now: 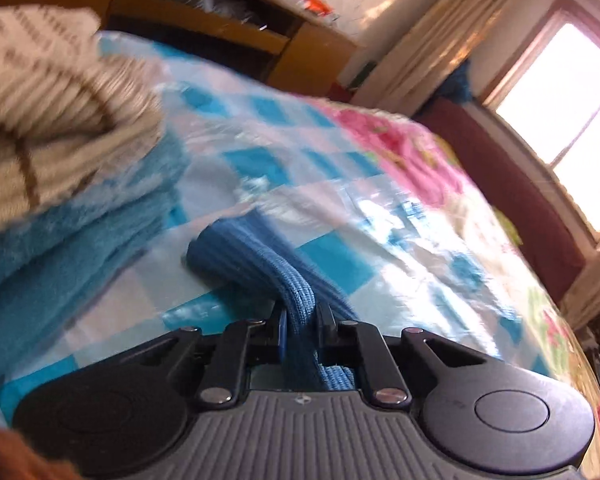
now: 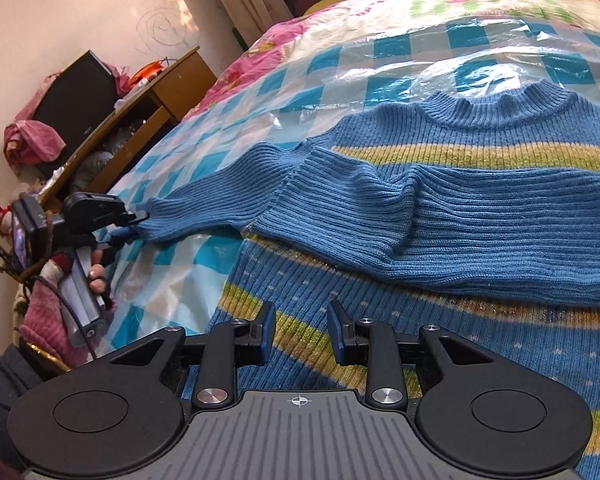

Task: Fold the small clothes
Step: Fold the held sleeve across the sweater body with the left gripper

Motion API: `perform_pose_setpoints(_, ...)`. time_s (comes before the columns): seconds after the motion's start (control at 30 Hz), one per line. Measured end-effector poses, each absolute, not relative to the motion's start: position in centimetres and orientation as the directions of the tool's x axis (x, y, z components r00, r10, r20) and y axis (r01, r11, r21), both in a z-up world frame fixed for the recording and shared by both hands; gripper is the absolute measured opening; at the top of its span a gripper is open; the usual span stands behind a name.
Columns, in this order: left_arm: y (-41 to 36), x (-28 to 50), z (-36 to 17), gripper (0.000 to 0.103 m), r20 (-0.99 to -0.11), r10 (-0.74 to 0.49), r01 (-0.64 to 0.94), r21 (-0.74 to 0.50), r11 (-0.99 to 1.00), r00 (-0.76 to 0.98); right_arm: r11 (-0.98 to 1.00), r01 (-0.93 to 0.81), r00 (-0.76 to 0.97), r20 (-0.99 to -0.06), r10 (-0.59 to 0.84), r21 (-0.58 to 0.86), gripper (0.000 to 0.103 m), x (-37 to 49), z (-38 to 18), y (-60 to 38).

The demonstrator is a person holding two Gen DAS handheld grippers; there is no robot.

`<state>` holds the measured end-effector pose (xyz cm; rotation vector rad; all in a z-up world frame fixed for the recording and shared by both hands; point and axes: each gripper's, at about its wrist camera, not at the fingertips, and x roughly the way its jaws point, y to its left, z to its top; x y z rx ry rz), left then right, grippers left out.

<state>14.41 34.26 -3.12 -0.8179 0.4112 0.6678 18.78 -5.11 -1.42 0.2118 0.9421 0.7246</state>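
A: Blue ribbed knit was the material in hand. The sweater (image 2: 440,200) lay face up on the bed (image 2: 228,104), on a checked cover under clear plastic, with one sleeve already folded across the chest. Where was the other sleeve?

B: It stretched out sideways. The left gripper (image 1: 302,316) had its fingers clamped on the cuff (image 1: 260,256); the right wrist view showed the same grip at the sleeve's far end. That hold suited drawing the sleeve across the body, judged from the task.

A: And the right gripper (image 2: 302,330)?

B: Its fingers stood apart with nothing between them, above the striped lower body of the sweater. It was probably placed there to steady the cloth or take the hem next.

A: What could not be read?

B: The left wrist view was blurred. A stack of folded clothes (image 1: 60,152) showed at its left edge, cut off. The sweater's right side and hem ran out of frame, and the wooden cabinet (image 2: 140,112) held unclear clutter.
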Motion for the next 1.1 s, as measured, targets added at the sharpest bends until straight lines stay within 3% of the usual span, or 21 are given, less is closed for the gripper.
perform_pose_setpoints(0.2, 30.6, 16.1, 0.8, 0.017, -0.501, 0.242, -0.527, -0.570, 0.631, 0.831, 0.749, -0.452, 0.404, -0.638, 0.656, 0.484, 0.029, 18.4, -0.6, -6.6)
perform_pose_setpoints(0.37, 22.4, 18.1, 4.3, 0.017, -0.426, 0.013, -0.275, -0.560, 0.781, 0.905, 0.758, -0.418, 0.452, -0.609, 0.652, 0.501, 0.029, 18.1, 0.3, -8.9)
perform_pose_setpoints(0.53, 13.0, 18.9, 4.4, 0.021, -0.451, -0.219, -0.023, -0.471, 0.882, 0.865, 0.793, -0.353, 0.505, -0.613, 0.608, 0.496, 0.029, 18.0, 0.6, -12.6)
perform_pose_setpoints(0.6, 10.4, 18.6, 3.7, 0.035, -0.494, -0.222, 0.010, -0.397, 0.918, 0.841, 0.805, -0.325, 0.521, -0.616, 0.591, 0.497, 0.029, 18.0, 0.6, -14.3)
perform_pose_setpoints(0.67, 9.5, 18.0, 2.8, 0.043, -0.526, -0.215, 0.007, -0.369, 0.929, 0.823, 0.808, -0.296, 0.531, -0.615, 0.582, 0.510, 0.029, 18.1, 0.6, -15.7)
perform_pose_setpoints(0.87, 12.2, 14.1, 0.4, 0.050, -0.561, -0.126, -0.131, -0.395, 0.909, 0.818, 0.783, -0.249, 0.531, -0.596, 0.603, 0.570, 0.029, 20.0, 0.9, -16.6)
perform_pose_setpoints(1.1, 13.2, 12.5, -1.7, 0.051, -0.571, -0.032, -0.206, -0.346, 0.915, 0.821, 0.748, -0.233, 0.478, -0.596, 0.645, 0.622, 0.030, 24.5, 1.1, -11.1)
